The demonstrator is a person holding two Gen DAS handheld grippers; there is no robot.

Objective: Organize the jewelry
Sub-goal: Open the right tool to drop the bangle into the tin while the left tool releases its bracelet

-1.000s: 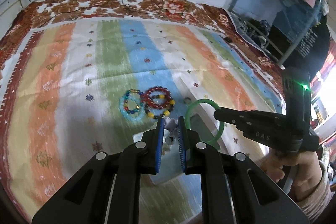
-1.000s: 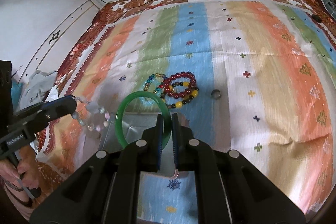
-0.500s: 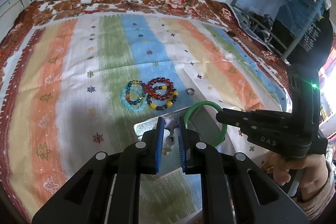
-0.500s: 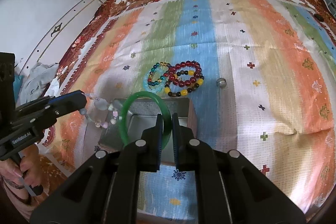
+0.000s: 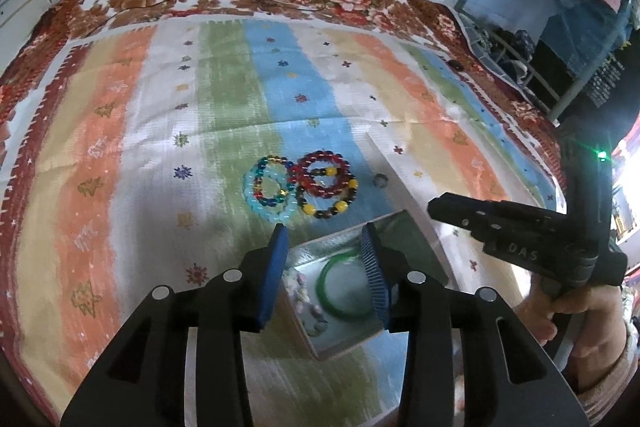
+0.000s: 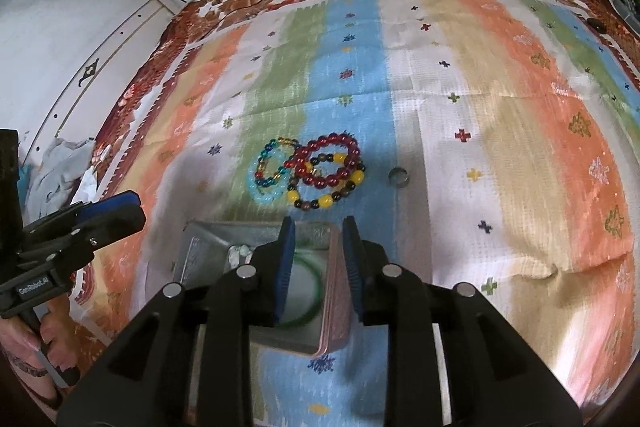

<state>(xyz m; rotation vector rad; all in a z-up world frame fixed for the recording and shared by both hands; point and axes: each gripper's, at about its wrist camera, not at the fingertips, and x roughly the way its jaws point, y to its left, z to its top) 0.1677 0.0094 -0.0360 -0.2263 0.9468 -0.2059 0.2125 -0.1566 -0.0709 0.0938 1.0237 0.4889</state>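
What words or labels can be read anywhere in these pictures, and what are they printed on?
"GenRobot.AI": white lettering on the side of the left gripper, seen from the right wrist camera.
"DAS": pale letters on the side of the right gripper, seen from the left wrist camera; more may be cut off, I cannot tell.
The metal box, the beaded bracelets and the striped cloth carry no readable text.

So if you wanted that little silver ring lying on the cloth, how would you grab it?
From above, one finger on each side of the silver ring, pinching its outer wall. It lies alone on the cloth, clear of the bead bracelets.
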